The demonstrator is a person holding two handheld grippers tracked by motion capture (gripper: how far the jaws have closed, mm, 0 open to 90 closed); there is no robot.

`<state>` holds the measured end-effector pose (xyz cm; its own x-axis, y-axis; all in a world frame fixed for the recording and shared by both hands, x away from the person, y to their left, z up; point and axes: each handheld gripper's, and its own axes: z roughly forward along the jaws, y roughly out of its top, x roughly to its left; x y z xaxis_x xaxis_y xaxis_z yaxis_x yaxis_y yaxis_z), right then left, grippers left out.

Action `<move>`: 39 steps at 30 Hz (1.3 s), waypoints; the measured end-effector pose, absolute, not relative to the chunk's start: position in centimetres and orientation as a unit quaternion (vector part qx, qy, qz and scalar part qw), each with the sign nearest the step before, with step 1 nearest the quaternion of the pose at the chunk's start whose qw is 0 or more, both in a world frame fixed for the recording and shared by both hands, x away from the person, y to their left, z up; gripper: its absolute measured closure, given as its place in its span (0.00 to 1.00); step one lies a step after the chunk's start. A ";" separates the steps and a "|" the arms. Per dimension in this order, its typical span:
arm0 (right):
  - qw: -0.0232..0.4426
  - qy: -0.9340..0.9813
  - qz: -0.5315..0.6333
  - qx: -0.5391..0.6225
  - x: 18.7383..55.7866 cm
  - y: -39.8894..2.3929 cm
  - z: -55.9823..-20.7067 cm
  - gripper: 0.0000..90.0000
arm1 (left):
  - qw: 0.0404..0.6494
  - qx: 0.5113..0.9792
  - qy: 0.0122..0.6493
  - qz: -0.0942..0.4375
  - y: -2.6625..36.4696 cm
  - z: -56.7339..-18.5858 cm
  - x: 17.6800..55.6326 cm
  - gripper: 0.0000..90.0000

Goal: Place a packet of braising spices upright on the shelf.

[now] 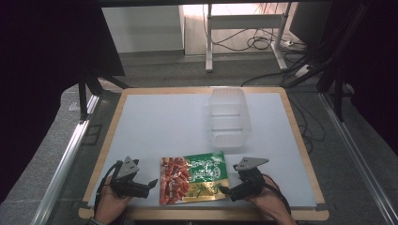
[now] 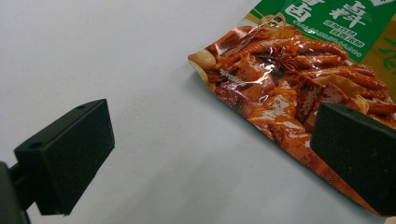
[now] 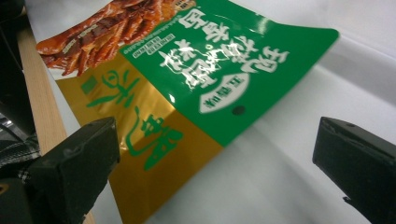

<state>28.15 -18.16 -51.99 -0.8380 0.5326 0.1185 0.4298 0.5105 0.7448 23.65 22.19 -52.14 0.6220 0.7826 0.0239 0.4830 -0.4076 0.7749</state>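
A flat snack packet (image 1: 193, 177), red at its left and green and gold at its right, lies near the front edge of the white board (image 1: 155, 126). My left gripper (image 1: 149, 186) sits just left of the packet, open. In the left gripper view its jaws (image 2: 210, 158) stand wide apart, the right one over the packet's red edge (image 2: 299, 79). My right gripper (image 1: 226, 191) is at the packet's right front corner, also open. In the right gripper view the gap between its jaws (image 3: 217, 168) frames the green and gold end (image 3: 196, 79). Neither holds anything.
A clear plastic container (image 1: 228, 117) stands upright behind the packet, toward the back middle of the board. A wooden rim (image 1: 110, 136) frames the board. Metal rails run along both sides, and a desk frame with cables (image 1: 253, 42) stands beyond the table.
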 end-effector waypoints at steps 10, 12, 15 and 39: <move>0.058 0.878 0.386 0.277 28.4 -17.2 -52.2 0.19 | 0.379 0.818 0.386 0.195 22.1 -52.2 23.6 0.00; 0.059 0.879 0.382 0.280 28.5 -17.1 -52.1 0.24 | 0.379 0.818 0.385 0.196 22.1 -52.2 23.6 0.00; 0.048 0.883 0.368 0.289 29.0 -16.9 -52.3 0.29 | 0.378 0.819 0.384 0.195 22.0 -52.2 23.6 0.00; 0.057 0.890 0.370 0.260 31.0 -14.8 -51.9 0.77 | 0.374 0.823 0.379 0.198 21.9 -52.1 23.5 0.00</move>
